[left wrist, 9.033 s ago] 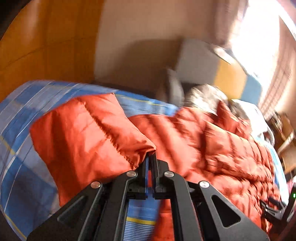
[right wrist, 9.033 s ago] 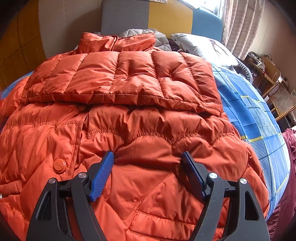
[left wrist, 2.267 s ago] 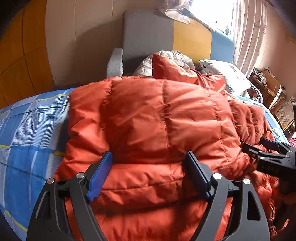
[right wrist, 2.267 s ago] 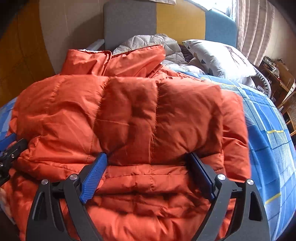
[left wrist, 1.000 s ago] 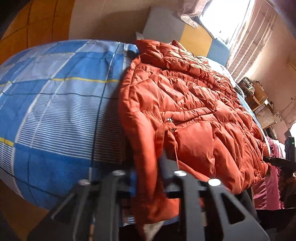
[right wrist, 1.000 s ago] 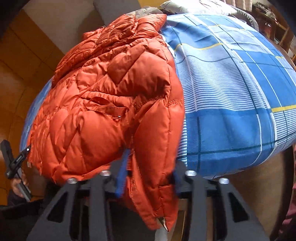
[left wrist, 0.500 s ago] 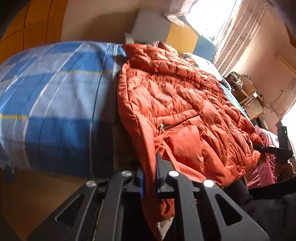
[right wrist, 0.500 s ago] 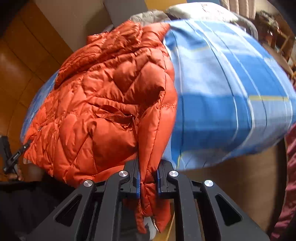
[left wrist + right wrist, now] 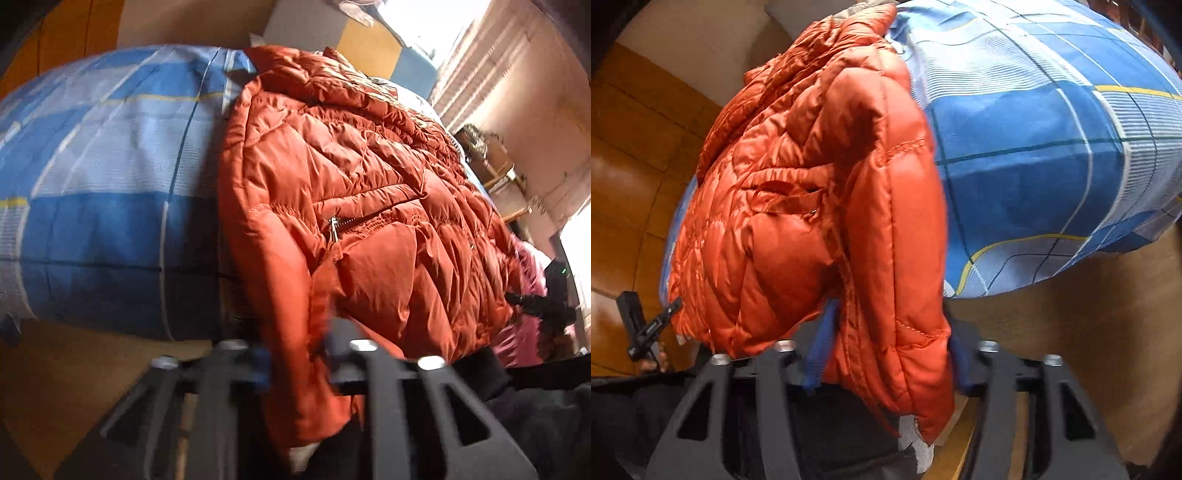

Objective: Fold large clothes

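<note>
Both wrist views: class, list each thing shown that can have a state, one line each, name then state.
Orange puffer jacket: draped over the bed's edge, hem hanging down.
Pocket zipper: zipped closed.
Left gripper: jaws apart, jacket hem between them.
Right gripper: jaws apart, jacket hem between them.
Plaid bedsheet: spread over the mattress.

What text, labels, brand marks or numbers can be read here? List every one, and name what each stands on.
No readable text in either view.
Jacket: no brand mark or label shows; the zipper pull is too small and blurred to read.
Bedsheet: checked pattern only, no words.
Left gripper and right gripper: plain black frames, no markings visible.
</note>
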